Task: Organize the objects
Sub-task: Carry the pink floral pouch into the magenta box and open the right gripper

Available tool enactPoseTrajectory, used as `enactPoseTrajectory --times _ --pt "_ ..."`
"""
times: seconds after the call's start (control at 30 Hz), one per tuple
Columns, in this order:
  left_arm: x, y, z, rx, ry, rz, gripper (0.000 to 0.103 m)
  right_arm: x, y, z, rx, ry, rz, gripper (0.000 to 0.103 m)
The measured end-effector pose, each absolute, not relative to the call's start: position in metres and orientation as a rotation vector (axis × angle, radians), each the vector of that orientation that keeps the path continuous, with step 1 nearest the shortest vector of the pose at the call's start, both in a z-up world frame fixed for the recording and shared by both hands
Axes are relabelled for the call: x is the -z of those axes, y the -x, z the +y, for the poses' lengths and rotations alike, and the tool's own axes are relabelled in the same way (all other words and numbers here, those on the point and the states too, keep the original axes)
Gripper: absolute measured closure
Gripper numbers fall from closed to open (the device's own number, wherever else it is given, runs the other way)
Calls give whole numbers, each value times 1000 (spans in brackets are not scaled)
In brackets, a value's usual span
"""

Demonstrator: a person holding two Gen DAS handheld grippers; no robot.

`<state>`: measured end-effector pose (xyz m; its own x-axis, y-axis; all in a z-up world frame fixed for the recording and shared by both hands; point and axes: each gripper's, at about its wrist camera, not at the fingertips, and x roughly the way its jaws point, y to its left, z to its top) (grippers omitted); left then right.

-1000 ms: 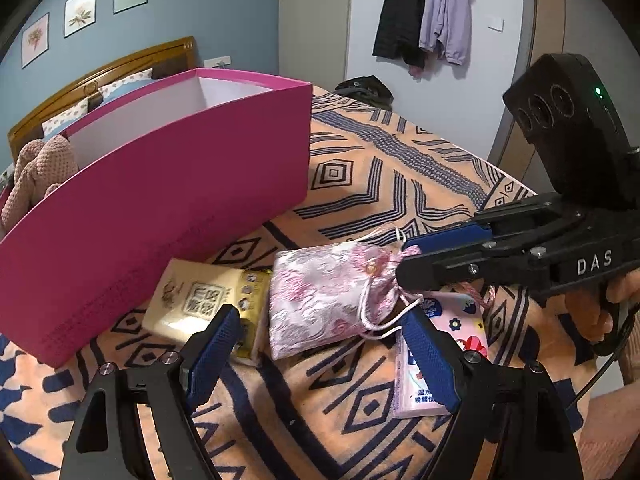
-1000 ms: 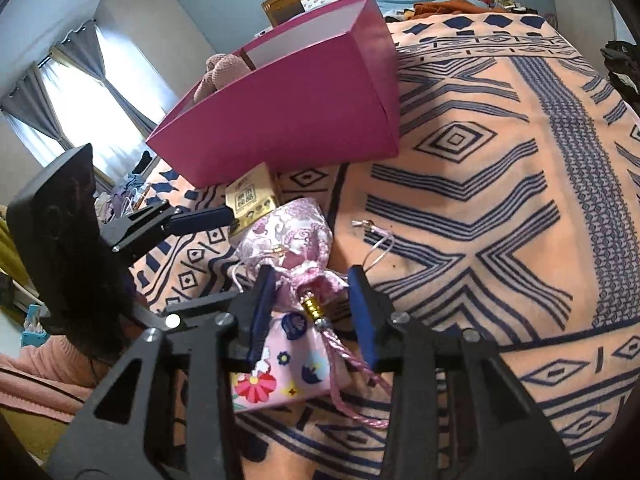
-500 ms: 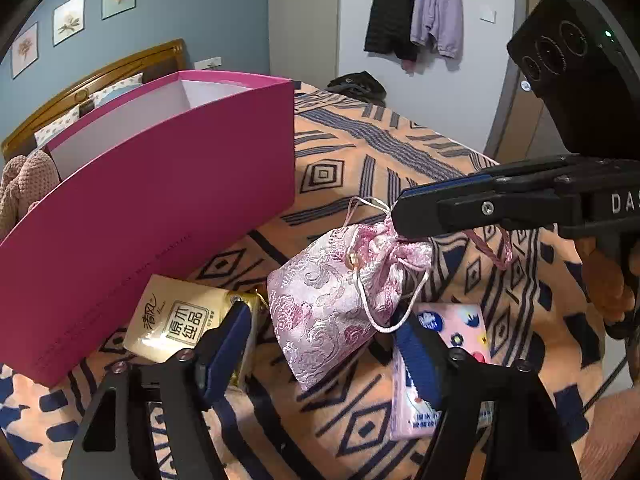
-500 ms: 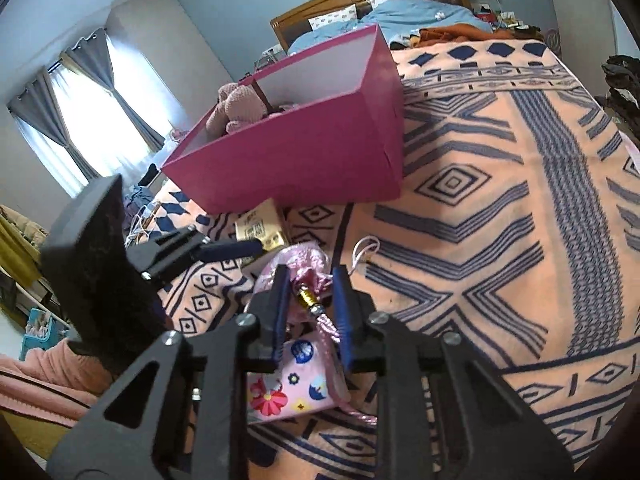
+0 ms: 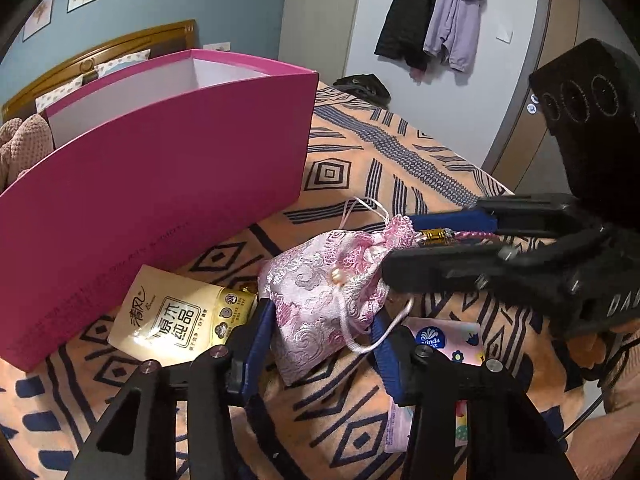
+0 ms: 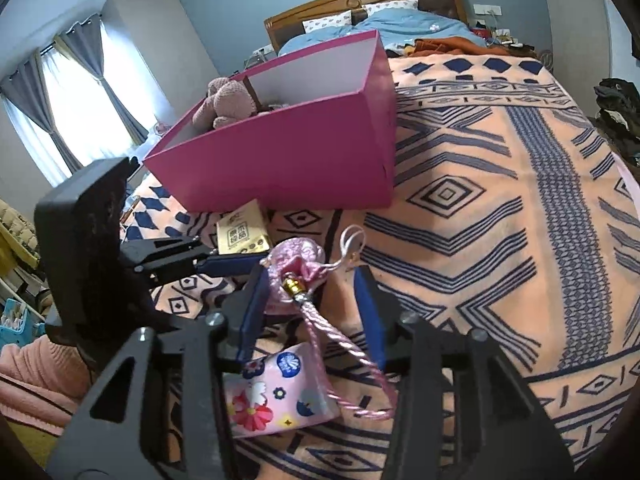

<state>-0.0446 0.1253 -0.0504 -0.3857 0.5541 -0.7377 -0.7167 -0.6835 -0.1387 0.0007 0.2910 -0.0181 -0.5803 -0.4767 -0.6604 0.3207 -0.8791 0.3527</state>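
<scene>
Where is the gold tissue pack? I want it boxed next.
In the left wrist view, the gold tissue pack lies lower left on the blanket, against the pink box, left of the brocade pouch.

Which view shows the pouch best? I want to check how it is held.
The left wrist view: the pouch shows nearly whole between the left tool's fingers, its gathered neck at the right tool. The right wrist view shows only the neck and tassel cord between that tool's parted fingers.
</scene>
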Motion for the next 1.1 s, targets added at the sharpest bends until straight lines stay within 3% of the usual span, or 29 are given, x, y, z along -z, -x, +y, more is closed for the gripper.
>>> enactPoseTrajectory --times 0.03,0.07,0.13,0.23,0.77,1.1 --pt "50 45 126 -2104 1018 257 56 20 0 288 2427 -1109 -264 57" --pt "50 44 126 -2105 1021 254 56 22 1 286 2421 -1117 -260 67" --pt "47 44 124 -2098 1025 232 57 23 2 283 2397 -1115 -272 76" --pt "32 40 121 -2102 988 203 57 13 -2 283 2400 -1081 -279 78" --pt "-100 81 102 -2266 740 149 57 -122 15 268 2429 -702 -193 79" --pt "-96 155 89 -2341 839 93 57 -142 97 245 2392 -715 -178 79"
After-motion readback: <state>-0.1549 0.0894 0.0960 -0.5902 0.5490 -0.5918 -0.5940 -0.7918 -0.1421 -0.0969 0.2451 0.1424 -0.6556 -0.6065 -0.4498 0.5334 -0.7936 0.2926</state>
